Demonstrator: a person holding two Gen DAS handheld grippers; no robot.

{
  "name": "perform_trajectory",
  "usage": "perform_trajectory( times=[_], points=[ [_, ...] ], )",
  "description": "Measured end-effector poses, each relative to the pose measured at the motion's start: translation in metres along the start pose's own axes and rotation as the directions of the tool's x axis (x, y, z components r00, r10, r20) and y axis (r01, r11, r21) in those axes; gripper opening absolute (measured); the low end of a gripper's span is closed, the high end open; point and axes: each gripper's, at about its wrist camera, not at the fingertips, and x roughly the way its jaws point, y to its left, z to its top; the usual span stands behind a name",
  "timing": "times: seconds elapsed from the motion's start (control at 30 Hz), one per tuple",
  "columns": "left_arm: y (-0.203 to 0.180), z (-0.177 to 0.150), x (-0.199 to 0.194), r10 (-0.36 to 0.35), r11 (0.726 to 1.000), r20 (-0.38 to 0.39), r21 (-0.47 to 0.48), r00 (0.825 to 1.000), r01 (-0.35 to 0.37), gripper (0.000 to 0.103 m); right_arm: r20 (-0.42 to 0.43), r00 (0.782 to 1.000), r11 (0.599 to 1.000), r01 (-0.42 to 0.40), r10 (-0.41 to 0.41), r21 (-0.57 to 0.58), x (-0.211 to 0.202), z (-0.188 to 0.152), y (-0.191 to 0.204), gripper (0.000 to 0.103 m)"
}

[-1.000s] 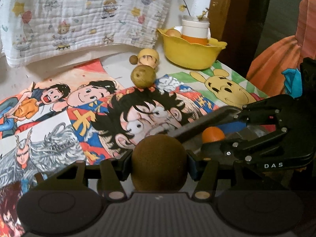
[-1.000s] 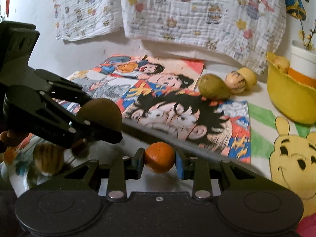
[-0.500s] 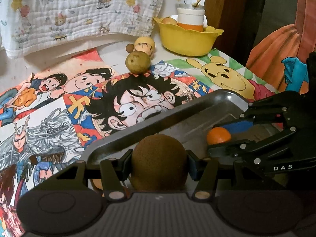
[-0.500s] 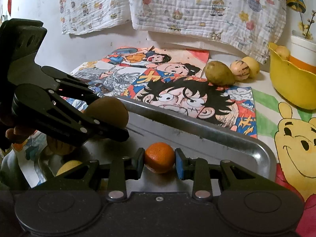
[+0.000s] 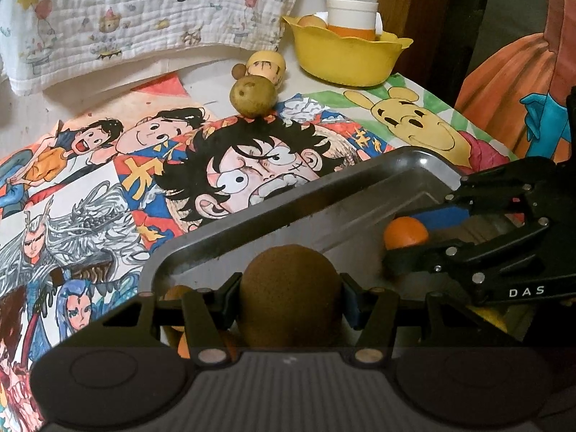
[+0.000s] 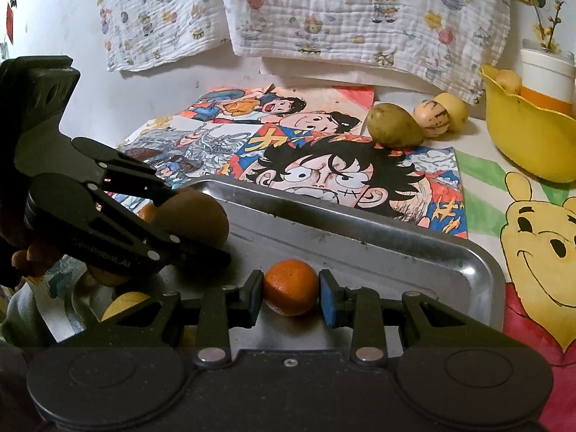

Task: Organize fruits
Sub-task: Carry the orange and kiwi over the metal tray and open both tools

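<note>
A: Fruit count on the drawings beyond the metal tray (image 6: 360,230)?

B: One green pear (image 6: 394,126), two pale yellow fruits (image 6: 432,118) just right of it; one yellow bowl (image 6: 525,140) far right.

A: And the held pieces?

B: Two. The left gripper (image 5: 289,297) clamps a brown kiwi (image 5: 289,295) between both pads; the right gripper (image 6: 291,293) clamps a small orange (image 6: 291,286) likewise. Both fruits sit over the tray.

A: Pose?

B: Both grippers slant downward, side by side, over the tray's near part.
</note>
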Motion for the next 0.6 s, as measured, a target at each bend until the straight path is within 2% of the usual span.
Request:
perform_trajectory(
  times=[0.17,0.4,0.6],
  points=[
    [-0.001,0.002,-0.005,0.022,1.0,0.014,-0.001,1.0,-0.022,0.062,0.003,1.0,1.0,-0.001,0.001,0.023,-0.001,0.0,-0.002,0.039],
    [-0.005,0.006,-0.024,0.056,0.998,0.072,-0.006,0.996,-0.055,0.073,0.025,1.0,0.996,-0.002,0.0,0.088,-0.009,-0.004,-0.008,0.048],
    [-0.01,0.001,-0.044,0.091,0.996,0.131,-0.017,0.987,-0.09,0.09,0.081,0.997,0.992,-0.023,0.013,0.121,-0.025,-0.007,-0.004,0.068]
  ],
)
